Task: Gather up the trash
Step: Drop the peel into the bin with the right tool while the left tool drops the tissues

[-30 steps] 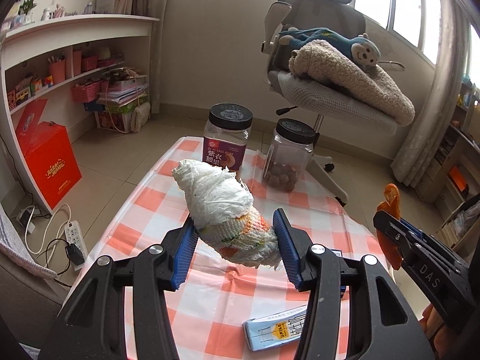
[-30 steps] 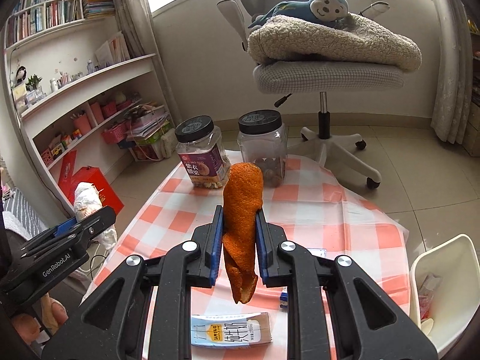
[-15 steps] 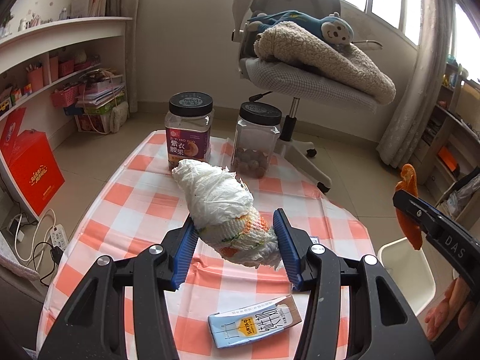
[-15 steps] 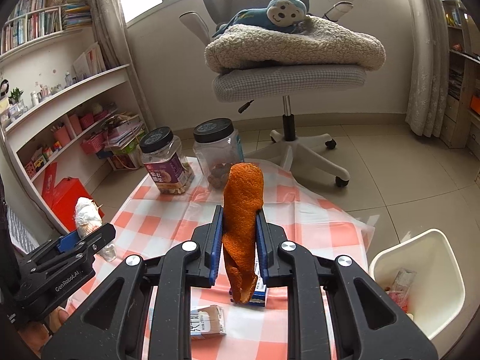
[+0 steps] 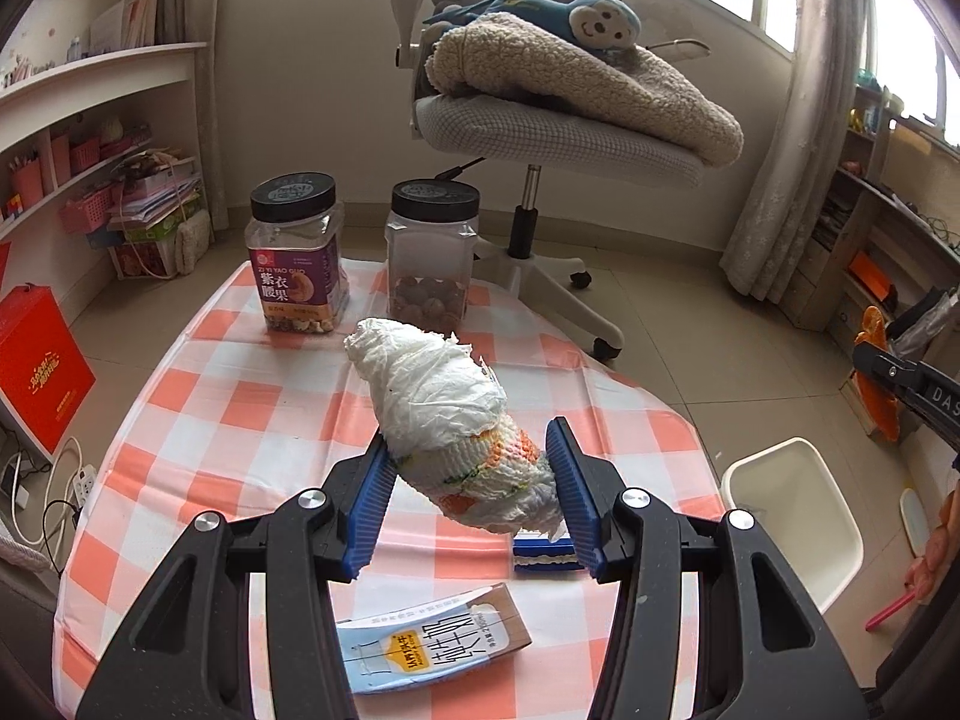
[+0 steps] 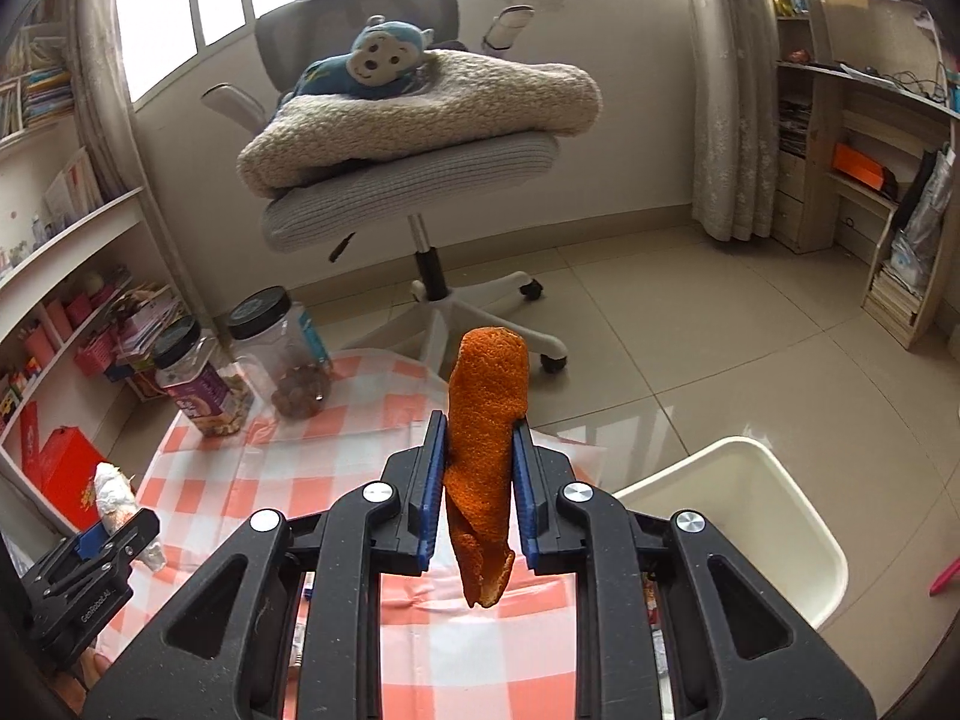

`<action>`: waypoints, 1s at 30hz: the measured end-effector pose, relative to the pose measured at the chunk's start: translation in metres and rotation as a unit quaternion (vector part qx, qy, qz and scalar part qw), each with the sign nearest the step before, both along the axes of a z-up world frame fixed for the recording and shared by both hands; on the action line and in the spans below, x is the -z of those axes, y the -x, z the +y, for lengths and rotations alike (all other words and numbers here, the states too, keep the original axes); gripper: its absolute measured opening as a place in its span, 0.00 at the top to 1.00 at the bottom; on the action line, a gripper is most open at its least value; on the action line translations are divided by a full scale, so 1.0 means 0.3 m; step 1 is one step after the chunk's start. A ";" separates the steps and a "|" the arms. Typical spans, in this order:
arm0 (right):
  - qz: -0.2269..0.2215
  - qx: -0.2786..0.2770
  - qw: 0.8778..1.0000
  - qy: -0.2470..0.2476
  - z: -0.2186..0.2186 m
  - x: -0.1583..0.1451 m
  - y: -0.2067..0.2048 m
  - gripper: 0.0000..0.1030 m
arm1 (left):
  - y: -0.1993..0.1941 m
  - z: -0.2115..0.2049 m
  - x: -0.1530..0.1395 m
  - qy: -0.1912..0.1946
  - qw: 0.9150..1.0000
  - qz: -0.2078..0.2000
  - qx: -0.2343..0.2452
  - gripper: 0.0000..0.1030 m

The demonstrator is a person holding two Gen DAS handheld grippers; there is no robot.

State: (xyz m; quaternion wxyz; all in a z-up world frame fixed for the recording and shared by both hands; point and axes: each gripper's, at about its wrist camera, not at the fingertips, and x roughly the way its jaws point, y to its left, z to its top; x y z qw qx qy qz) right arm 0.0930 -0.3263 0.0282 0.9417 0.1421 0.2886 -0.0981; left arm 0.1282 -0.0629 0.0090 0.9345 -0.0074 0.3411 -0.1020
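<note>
We held trash in both grippers above the worktop (image 5: pixel 252 420), which wore an orange-and-white checked cloth. The left gripper (image 5: pixel 471 483) had its jaws pinching a crumpled wad of white tissue (image 5: pixel 444 414), held clear of the cloth. The right gripper (image 6: pixel 478 480) had its jaws pressed tight on a long strip of orange peel (image 6: pixel 485 432), which stood upright and hung a little below the pads.

The white bin (image 6: pixel 756 516) sat on the floor just beside the worktop's edge, on the right gripper's side, with a few scraps already in it. A flattened milk carton (image 5: pixel 432 642) and a small blue-and-white packet (image 5: pixel 540 555) lay on the cloth, farther from the bin than the peel was. Two black-lidded jars (image 5: pixel 297 258) stood at the cloth's far end, well away from the bin.

We judged the step to be carrying both pieces to the bin. To do it well, we needed each piece fully over the bin's mouth before letting go, peel first as it was nearer.
</note>
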 end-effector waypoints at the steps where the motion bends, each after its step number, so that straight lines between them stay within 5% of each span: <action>1: 0.003 0.012 1.000 -0.003 -0.032 0.003 0.007 0.81 | 0.001 -0.015 0.002 0.000 1.000 0.000 0.004 0.50; 7: 0.017 0.079 0.997 -0.006 -0.202 0.021 0.063 0.78 | 0.010 -0.115 0.018 0.003 1.000 0.002 0.027 0.50; 9: 0.022 0.101 0.995 -0.006 -0.248 0.025 0.084 0.68 | 0.013 -0.150 0.022 0.005 0.999 0.003 0.034 0.50; 14: 0.004 0.165 0.986 0.006 -0.349 0.013 0.163 0.10 | 0.029 -0.252 0.033 0.005 0.998 0.004 0.057 0.50; 15: 0.000 0.179 0.984 0.010 -0.368 0.008 0.180 0.06 | 0.034 -0.274 0.035 0.004 0.998 0.004 0.062 0.50; 30: -0.015 0.241 0.970 0.000 -0.595 -0.032 0.321 0.07 | 0.152 -0.672 0.104 0.019 0.984 0.055 0.169 0.50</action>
